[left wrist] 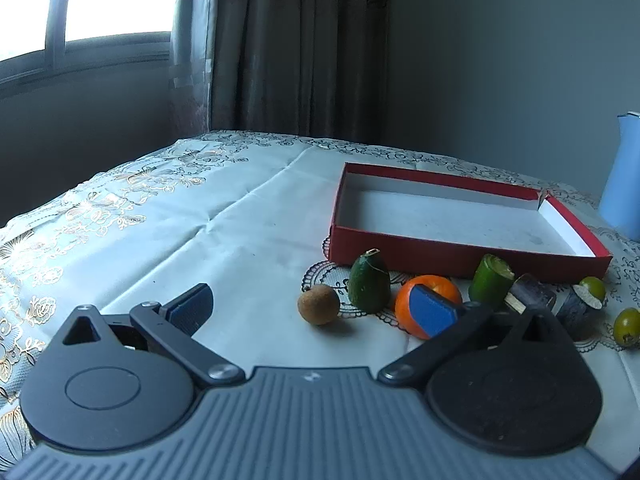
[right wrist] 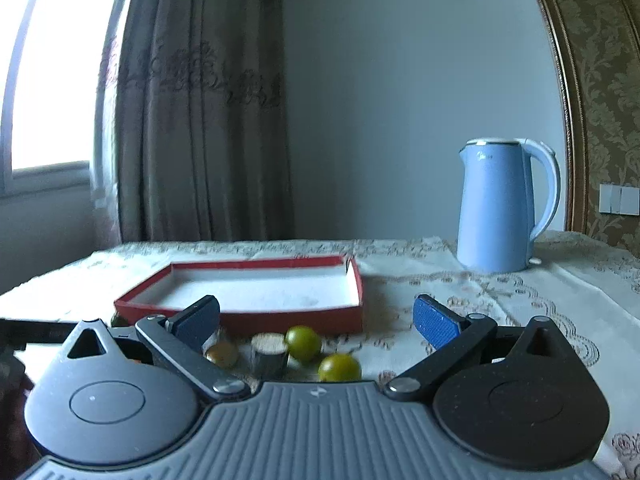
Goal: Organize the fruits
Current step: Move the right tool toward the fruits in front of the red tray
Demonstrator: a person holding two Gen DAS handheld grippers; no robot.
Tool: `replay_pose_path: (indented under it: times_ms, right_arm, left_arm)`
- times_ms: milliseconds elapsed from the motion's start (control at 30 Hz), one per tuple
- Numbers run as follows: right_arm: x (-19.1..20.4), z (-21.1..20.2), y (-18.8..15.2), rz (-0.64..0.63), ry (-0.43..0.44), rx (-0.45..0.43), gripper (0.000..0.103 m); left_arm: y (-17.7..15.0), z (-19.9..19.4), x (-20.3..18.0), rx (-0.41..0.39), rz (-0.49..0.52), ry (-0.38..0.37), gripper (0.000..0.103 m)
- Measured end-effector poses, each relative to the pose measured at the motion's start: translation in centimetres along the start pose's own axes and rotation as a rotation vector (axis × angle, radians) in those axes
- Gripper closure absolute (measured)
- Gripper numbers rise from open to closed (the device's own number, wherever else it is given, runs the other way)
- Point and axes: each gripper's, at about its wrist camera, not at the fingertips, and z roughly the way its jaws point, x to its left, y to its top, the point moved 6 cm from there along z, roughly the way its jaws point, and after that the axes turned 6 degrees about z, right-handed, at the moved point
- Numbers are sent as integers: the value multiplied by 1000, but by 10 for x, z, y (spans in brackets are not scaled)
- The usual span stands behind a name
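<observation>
- The left gripper [left wrist: 316, 310] has its jaws wide apart and holds nothing; only bare cloth [left wrist: 248, 248] lies between them.
- The right gripper [right wrist: 318, 320] also has wide jaws, with nothing gripped.
- The red box [left wrist: 460, 258] stands on the surface, with a white inside and no fruit in it.
- The fruits lie in a row on the cloth, just in front of the near wall of the box.
- From the left wrist view, the row starts with a brown kiwi [left wrist: 319, 304], then an avocado [left wrist: 369, 282] standing upright just beside it.
- An orange [left wrist: 436, 290] comes next, partly hidden behind the right blue pad [left wrist: 434, 312].
- Then a green cut piece [left wrist: 491, 284] and two dark cut pieces [left wrist: 534, 294].
- Two small green fruits [left wrist: 592, 285] lie at the right end of the row.
- In the right wrist view, two small green fruits and a dark piece are seen between the jaws, farther away, not touched.
- A blue kettle [right wrist: 500, 208] stands to the right of the box, well apart from the fruits.
</observation>
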Motion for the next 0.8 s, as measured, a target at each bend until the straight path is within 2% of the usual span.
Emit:
replay_pose_path:
  times_ms: [267, 800]
  right_arm:
    - [5, -3, -16, -41, -12, 62, 0]
    - [23, -3, -14, -87, 37, 64, 0]
  left_arm:
    - [-2, 2, 0, 24, -31, -20, 0]
    - [-3, 1, 1, 30, -17, -17, 0]
